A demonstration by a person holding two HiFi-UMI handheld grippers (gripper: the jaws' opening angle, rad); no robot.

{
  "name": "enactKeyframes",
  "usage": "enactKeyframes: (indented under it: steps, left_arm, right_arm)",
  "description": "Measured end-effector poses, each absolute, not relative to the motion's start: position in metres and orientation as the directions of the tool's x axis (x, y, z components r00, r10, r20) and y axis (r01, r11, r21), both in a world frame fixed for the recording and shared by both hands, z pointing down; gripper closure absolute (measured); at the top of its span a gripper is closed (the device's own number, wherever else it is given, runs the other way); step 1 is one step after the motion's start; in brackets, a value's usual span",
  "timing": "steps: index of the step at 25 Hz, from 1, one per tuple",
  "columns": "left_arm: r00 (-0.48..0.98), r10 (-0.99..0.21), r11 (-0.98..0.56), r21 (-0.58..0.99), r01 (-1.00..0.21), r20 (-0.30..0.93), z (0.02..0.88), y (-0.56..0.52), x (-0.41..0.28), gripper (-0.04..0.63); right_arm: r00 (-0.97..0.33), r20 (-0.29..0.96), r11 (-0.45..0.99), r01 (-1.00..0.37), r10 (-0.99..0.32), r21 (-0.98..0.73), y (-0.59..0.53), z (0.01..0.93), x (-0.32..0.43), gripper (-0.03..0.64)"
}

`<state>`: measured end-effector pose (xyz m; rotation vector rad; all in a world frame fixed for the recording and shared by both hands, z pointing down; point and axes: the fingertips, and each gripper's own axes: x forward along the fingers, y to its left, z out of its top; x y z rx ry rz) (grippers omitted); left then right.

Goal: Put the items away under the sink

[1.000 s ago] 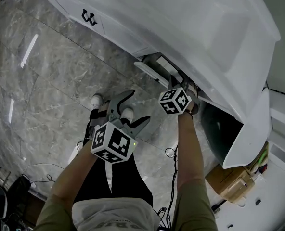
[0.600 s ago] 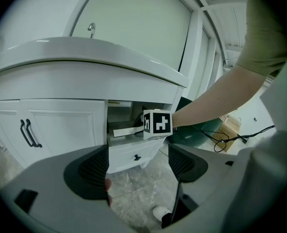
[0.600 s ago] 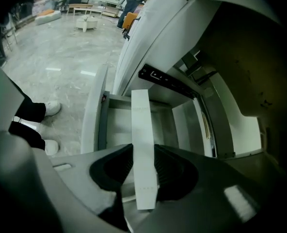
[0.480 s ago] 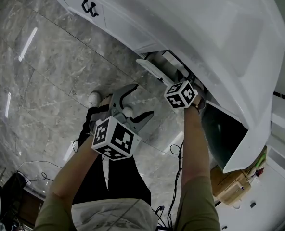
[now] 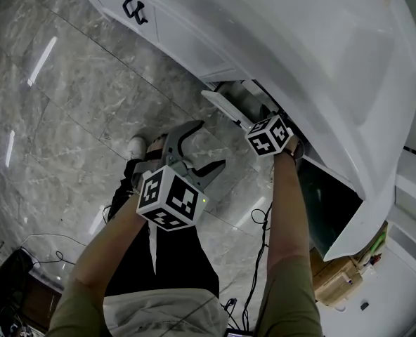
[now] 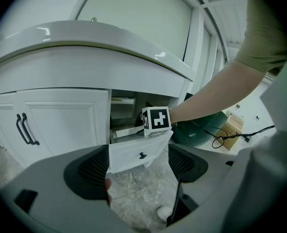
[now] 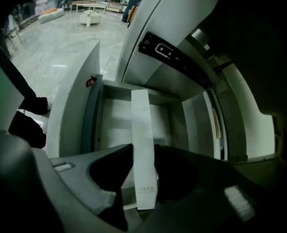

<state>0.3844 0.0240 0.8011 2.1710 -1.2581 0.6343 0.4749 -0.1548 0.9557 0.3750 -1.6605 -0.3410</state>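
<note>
White and slim, a flat box (image 7: pixel 142 144) sits clamped upright between the jaws of the right tool (image 7: pixel 144 178), reaching into the open drawer (image 7: pixel 112 123) beneath the sink (image 5: pixel 299 41). The left tool (image 6: pixel 138 166) hangs wide open and empty above the marble floor (image 5: pixel 60 104).

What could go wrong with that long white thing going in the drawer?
The long thin white box is pinched only near one end by the right hand-held gripper, so it might tilt or slip out. Its far end could bump the rim of the open white drawer. The left hand-held gripper is open and empty, so it can't help.
</note>
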Motion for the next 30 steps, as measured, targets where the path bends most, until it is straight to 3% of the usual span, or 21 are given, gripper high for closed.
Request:
enactKeyframes:
  steps: [15, 30]
  left_arm:
    - [0.421, -0.637, -0.361, 0.233, -0.903, 0.645, 0.817, 0.014, 0.359, 0.227]
    - [0.416, -0.640, -0.328, 0.259, -0.908, 0.646, 0.822, 0.016, 0.346, 0.227]
  right_arm:
    - [-0.041, 0.945, 0.946, -0.013, -0.324, 0.324, -0.162, 0.980, 0.475, 0.482]
    - [-0.010, 0.948, 0.948, -0.022, -0.317, 0.317, -0.163, 0.975, 0.480, 0.482]
